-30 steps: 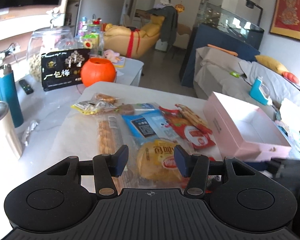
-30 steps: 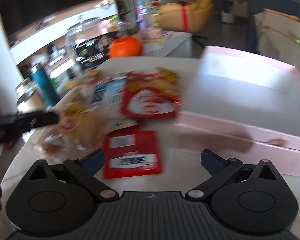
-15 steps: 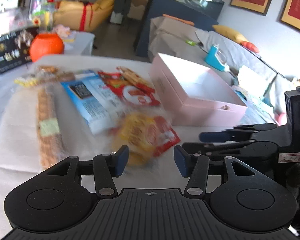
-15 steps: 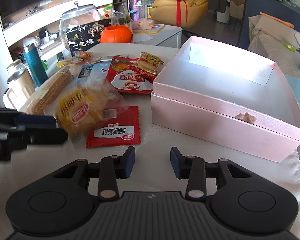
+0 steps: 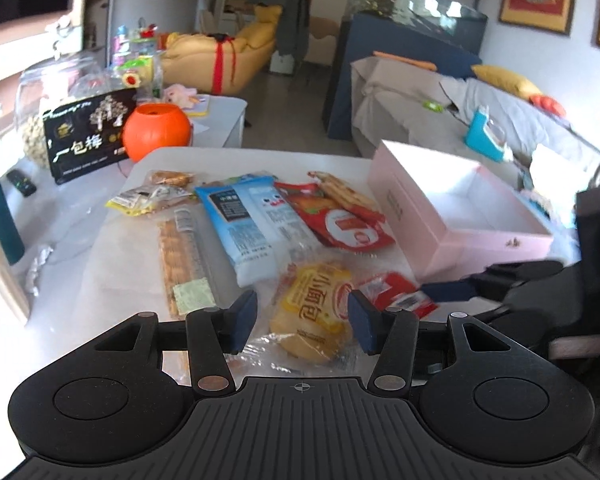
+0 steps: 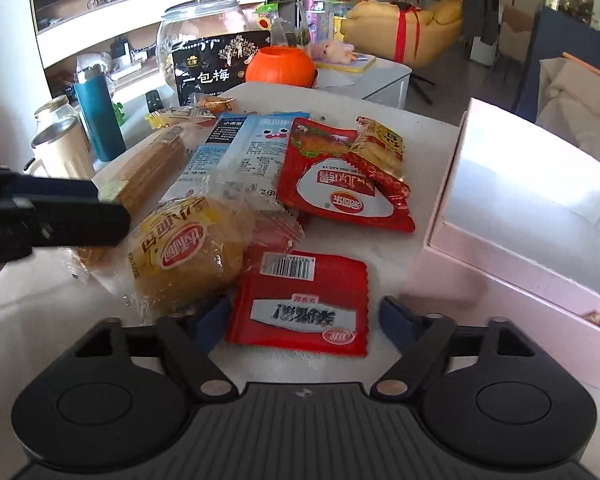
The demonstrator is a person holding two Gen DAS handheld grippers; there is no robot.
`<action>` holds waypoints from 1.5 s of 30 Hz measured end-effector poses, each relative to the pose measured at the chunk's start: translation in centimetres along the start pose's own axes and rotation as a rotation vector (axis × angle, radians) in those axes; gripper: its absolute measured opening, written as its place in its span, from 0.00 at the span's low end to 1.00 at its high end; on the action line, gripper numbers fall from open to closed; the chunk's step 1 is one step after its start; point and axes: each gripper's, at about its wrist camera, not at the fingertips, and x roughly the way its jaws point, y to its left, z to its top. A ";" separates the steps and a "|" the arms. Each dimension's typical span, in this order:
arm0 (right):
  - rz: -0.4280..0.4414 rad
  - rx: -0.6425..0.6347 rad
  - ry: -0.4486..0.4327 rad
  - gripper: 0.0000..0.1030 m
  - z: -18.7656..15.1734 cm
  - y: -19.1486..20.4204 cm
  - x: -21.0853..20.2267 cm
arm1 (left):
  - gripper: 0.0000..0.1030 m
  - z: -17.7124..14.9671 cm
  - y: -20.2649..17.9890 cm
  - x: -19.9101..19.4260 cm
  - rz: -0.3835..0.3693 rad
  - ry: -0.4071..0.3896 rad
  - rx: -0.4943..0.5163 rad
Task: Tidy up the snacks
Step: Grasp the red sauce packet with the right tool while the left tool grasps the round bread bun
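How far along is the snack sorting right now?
Nothing is packed: the pink box holds only a small scrap. The right gripper, jaws opening, straddles the small red packet without gripping; the left gripper is open over the yellow bun. All snacks remain on the table.

Orange pumpkin pot (image 6: 280, 65); teal flask (image 6: 99, 120); glass jar (image 6: 200, 36), perhaps nuts inside.

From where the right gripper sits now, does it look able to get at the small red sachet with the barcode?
Probably yes. The right gripper is opening, and the small red sachet lies flat between its fingertips, untouched, nothing on top. The yellow bun packet lies just left, and the pink box stands clear to the right.
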 end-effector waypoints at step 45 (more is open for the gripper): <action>-0.186 0.183 -0.017 0.89 -8.7 -10.2 -7.0 | 0.68 -1.8 -7.0 4.9 -0.078 0.132 0.225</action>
